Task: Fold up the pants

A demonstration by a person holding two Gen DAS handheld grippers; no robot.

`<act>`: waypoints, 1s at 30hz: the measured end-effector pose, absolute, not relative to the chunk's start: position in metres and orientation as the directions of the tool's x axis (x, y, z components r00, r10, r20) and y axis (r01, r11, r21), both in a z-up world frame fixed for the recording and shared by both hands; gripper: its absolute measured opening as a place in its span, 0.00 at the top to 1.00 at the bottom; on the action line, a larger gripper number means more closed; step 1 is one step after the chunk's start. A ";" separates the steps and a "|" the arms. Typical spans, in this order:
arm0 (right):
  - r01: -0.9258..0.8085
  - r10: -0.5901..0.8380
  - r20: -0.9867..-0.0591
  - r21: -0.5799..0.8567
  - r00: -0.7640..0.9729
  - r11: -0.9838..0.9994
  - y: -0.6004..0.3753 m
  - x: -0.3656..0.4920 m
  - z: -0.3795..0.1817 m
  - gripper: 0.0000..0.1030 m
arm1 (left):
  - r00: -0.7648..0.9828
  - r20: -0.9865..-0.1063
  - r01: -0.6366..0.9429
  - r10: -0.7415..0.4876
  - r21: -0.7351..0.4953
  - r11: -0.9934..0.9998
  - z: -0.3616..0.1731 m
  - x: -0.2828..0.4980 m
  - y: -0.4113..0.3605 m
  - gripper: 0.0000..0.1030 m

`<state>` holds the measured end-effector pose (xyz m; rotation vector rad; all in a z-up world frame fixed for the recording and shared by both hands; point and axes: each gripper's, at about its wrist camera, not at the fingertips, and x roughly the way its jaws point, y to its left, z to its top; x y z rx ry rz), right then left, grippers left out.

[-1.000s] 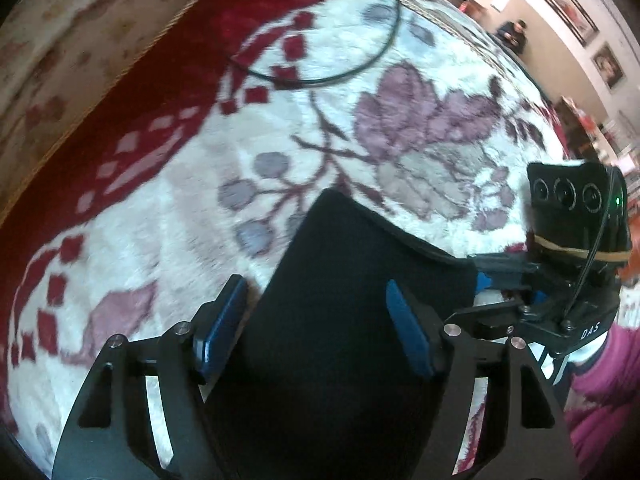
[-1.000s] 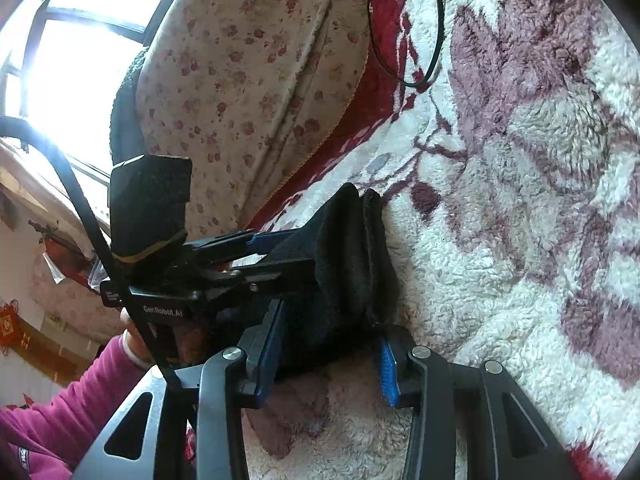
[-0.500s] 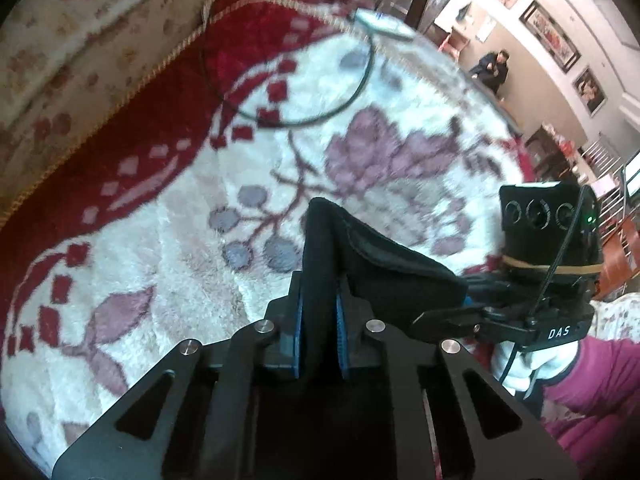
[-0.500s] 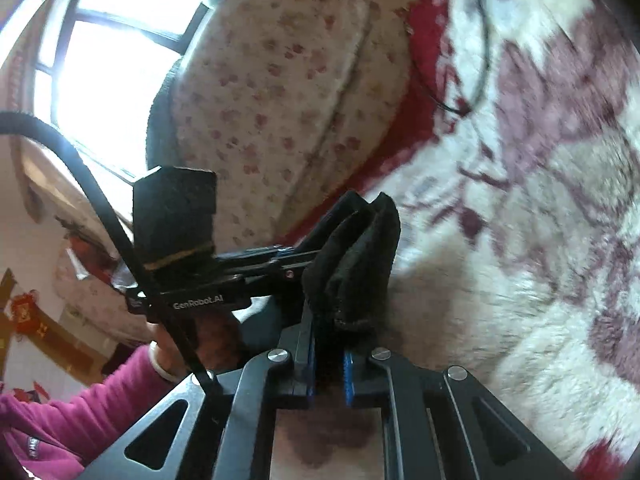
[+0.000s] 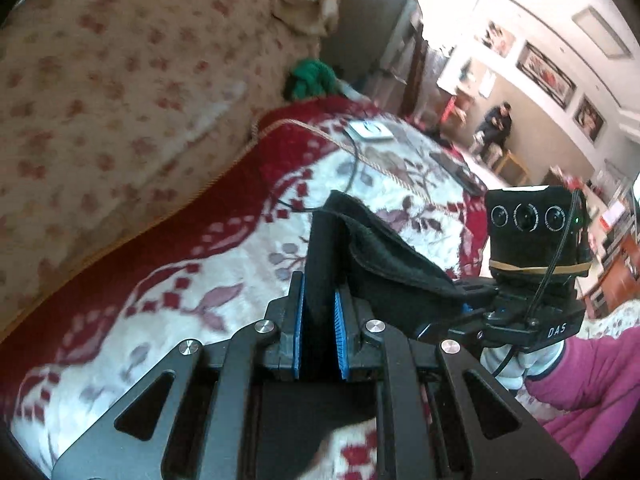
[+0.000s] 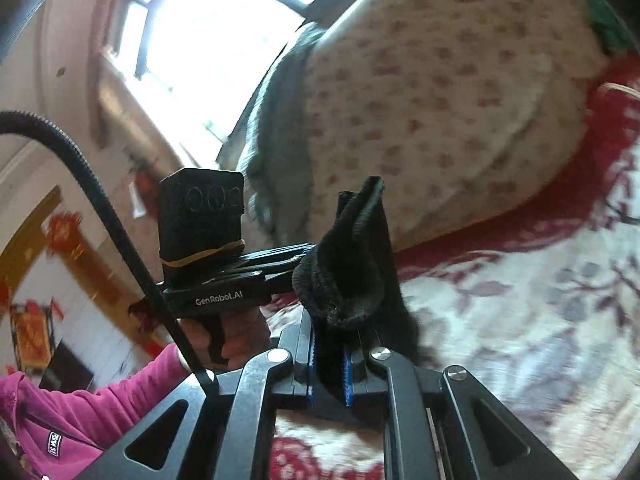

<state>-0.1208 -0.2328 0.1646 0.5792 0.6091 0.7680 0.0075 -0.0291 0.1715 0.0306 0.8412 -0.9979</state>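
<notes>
left wrist view: "das" printed on the right claw (image 5: pixel 464 306) housing, held by a hand in a white glove (image 5: pixel 508 364) with a pink sleeve (image 5: pixel 580 384). right wrist view: "genrobot.ai" on the left claw (image 6: pixel 308 256) body; a sleeve patch is unreadable. both claws clamped tight on the black pants (image 5: pixel 320 264), blue pads (image 5: pixel 298 320) pinching a bunched fabric edge, lifted above the red-and-white floral blanket (image 5: pixel 180 300). left claw tilts downward, right claw nearly level. only the left view shows framed pictures on the wall (image 5: pixel 546 74) and a green cloth (image 5: pixel 312 78); only the right view shows the bright window (image 6: pixel 208 28).
</notes>
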 end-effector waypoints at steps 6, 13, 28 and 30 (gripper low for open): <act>-0.533 0.830 -0.341 0.645 0.441 0.548 -0.155 -0.118 0.160 0.91 | 0.363 -0.632 0.660 -0.685 -0.345 0.668 0.161 -0.017 0.052 0.88; -0.545 0.838 -0.480 0.644 0.258 0.537 -0.052 -0.096 0.093 0.90 | 0.461 -0.708 0.394 -0.535 -0.377 0.838 0.098 -0.030 0.151 0.89; -0.426 0.846 -0.439 0.732 0.302 0.532 -0.106 -0.098 0.092 0.60 | 0.543 -0.649 0.214 -0.533 -0.507 0.835 0.089 -0.082 0.197 0.46; -0.382 0.798 -0.470 0.706 0.378 0.596 -0.130 -0.096 0.095 0.56 | 0.532 -0.668 0.201 -0.521 -0.498 0.844 0.088 -0.082 0.190 0.46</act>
